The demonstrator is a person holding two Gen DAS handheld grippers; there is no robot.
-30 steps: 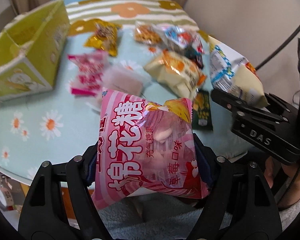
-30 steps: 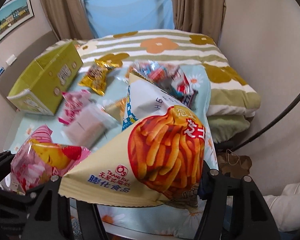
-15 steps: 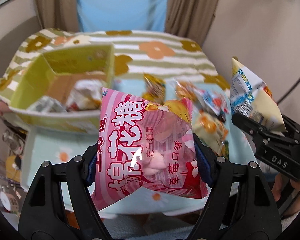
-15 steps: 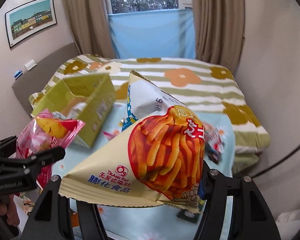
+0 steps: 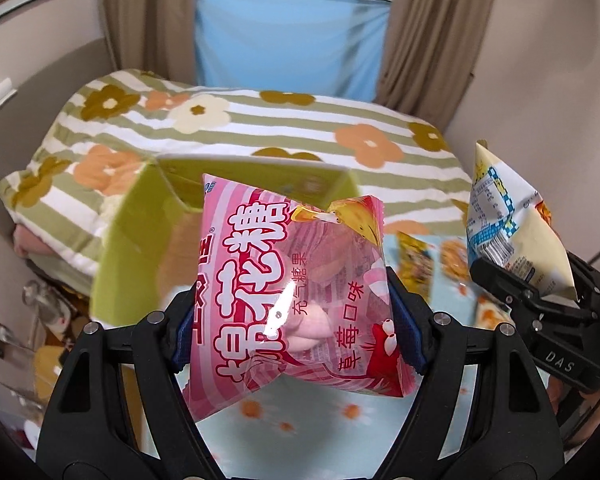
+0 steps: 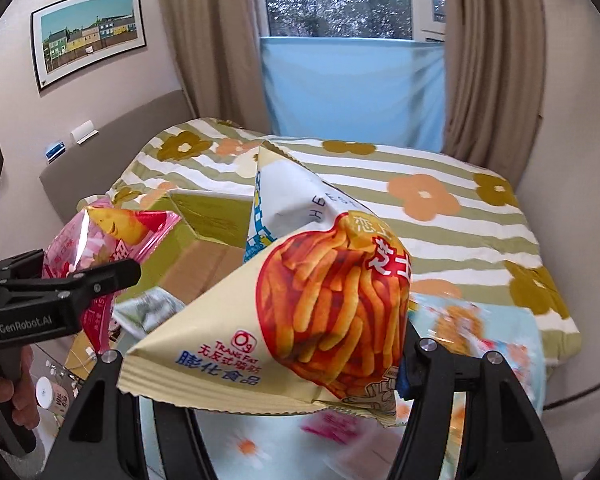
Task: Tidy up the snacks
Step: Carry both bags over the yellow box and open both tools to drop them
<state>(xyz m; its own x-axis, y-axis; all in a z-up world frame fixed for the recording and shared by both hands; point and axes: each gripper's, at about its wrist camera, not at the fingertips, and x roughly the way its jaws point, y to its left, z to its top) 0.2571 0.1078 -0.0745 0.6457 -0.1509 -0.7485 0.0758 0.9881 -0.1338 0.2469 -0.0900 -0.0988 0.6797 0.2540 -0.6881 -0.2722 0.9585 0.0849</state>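
My left gripper (image 5: 296,328) is shut on a pink marshmallow bag (image 5: 292,288), held up in front of the open yellow-green box (image 5: 140,216). My right gripper (image 6: 268,364) is shut on a cream bag of orange puffed sticks (image 6: 320,292). The right wrist view has the pink marshmallow bag (image 6: 100,248) at the left in the left gripper (image 6: 96,276), above the yellow-green box (image 6: 208,216), whose brown floor holds a silver packet (image 6: 148,308). In the left wrist view the cream bag (image 5: 512,220) sits at the right in the right gripper (image 5: 532,292).
Several loose snack packets (image 5: 420,256) lie blurred on the light-blue daisy cloth (image 5: 300,412). Behind is a bed with a striped flower quilt (image 6: 440,200), curtains and a window. A person's hand (image 6: 16,396) grips the left handle. Clutter sits on the floor (image 5: 28,320) at the left.
Both grippers have risen and swung left from over the scattered packets to the box, each still holding its bag. The view now tilts up to the bed and window.
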